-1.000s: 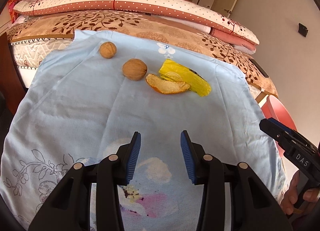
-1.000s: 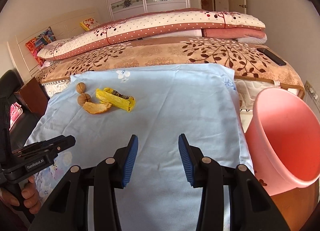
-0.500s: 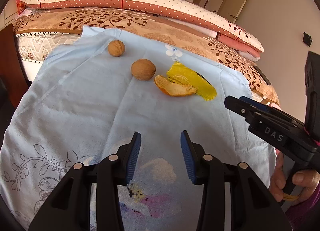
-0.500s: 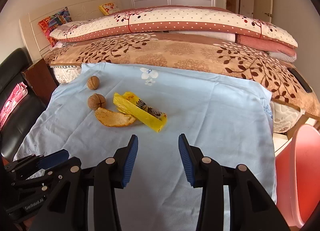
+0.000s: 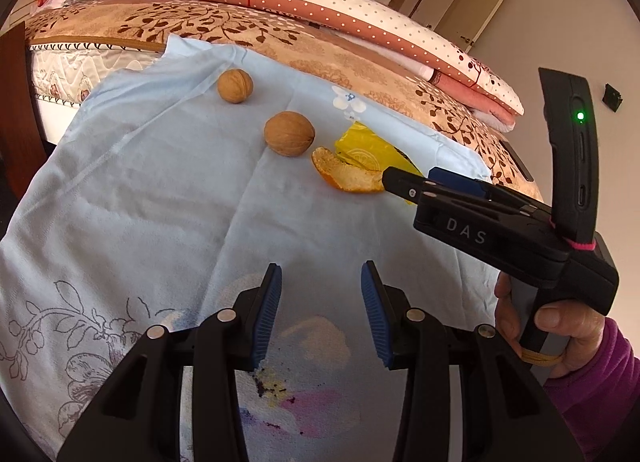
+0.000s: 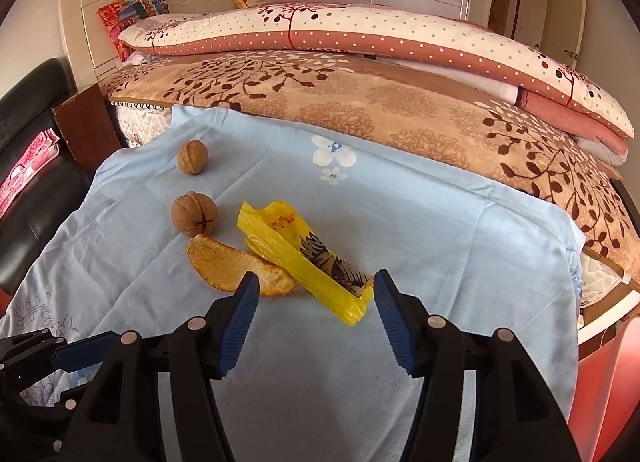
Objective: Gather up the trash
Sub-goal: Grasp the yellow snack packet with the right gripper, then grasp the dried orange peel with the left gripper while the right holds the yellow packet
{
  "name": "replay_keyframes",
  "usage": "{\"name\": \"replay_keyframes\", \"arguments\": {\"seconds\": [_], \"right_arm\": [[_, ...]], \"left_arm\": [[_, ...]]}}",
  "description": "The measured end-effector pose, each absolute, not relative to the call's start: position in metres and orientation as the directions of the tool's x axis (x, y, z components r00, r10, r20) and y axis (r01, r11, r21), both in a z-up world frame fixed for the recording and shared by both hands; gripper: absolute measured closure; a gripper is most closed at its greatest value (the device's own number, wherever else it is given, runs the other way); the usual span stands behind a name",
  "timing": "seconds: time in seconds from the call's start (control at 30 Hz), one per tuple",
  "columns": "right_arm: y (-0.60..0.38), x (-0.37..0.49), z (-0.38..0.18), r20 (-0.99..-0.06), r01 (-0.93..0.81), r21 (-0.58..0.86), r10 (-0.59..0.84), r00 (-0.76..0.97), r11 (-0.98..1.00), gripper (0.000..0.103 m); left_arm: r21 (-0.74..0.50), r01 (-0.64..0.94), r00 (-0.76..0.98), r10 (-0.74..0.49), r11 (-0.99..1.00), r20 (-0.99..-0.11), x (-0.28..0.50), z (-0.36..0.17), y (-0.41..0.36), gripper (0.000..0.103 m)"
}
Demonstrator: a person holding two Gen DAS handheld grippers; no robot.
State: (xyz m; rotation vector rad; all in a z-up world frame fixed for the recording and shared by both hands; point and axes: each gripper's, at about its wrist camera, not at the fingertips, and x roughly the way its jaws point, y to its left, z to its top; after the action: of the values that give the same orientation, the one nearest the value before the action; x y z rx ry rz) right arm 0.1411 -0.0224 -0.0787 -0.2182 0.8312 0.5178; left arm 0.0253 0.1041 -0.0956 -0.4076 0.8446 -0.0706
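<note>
On a light blue cloth [image 6: 440, 242] lie two walnuts [image 6: 192, 157] [image 6: 194, 214], an orange peel [image 6: 232, 262] and a yellow wrapper [image 6: 296, 246]. My right gripper [image 6: 317, 275] hovers just short of the peel and wrapper, and its jaws are opening. The wrapper's near end sits between the fingertips, untouched by the pads. In the left wrist view the right gripper [image 5: 400, 182] reaches in from the right, its tip beside the peel [image 5: 346, 176] and over the wrapper [image 5: 362, 146]. My left gripper [image 5: 321, 266] stands open and empty over the cloth's near part, well short of the walnuts [image 5: 289, 134] [image 5: 235, 86].
A pink bin [image 6: 608, 382] shows at the lower right edge, beside the cloth. Behind the cloth lies a bed with a brown leaf-print blanket [image 6: 360, 102] and a rolled dotted quilt [image 6: 320, 34]. A black chair [image 6: 36, 190] stands at the left.
The right gripper has swung left from near the pink bin to the peel and wrapper, and its jaws have widened. The left gripper has stayed in place with a slight roll.
</note>
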Motion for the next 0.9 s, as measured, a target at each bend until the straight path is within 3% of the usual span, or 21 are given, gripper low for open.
{"name": "replay_keyframes", "arguments": {"seconds": [0.43,0.5,0.57,0.73,0.9], "right_arm": [[-0.001,0.154,-0.081,-0.765,-0.576,-0.011,0.364,0.532,0.818,0.045],[0.000,0.156,-0.084,-0.775,-0.574,-0.035,0.340,0.532,0.818,0.057],[-0.001,0.158,-0.087,-0.785,-0.566,-0.041,0.324,0.528,0.823,0.078],[-0.016,0.154,-0.081,-0.774,-0.534,0.001,0.339,0.535,0.846,0.089],[-0.043,0.135,-0.071,-0.774,-0.476,0.052,0.337,0.537,0.878,0.093]], "left_arm": [[-0.394,-0.089,0.666,-0.240,0.915,-0.707,0.026,-0.096,0.106,0.061],[-0.394,-0.089,0.665,-0.239,0.915,-0.707,0.025,-0.096,0.106,0.061],[-0.394,-0.089,0.665,-0.239,0.915,-0.707,0.025,-0.096,0.106,0.061],[-0.393,-0.089,0.665,-0.239,0.915,-0.708,0.025,-0.096,0.105,0.061],[-0.393,-0.089,0.665,-0.239,0.915,-0.708,0.025,-0.096,0.105,0.061]]}}
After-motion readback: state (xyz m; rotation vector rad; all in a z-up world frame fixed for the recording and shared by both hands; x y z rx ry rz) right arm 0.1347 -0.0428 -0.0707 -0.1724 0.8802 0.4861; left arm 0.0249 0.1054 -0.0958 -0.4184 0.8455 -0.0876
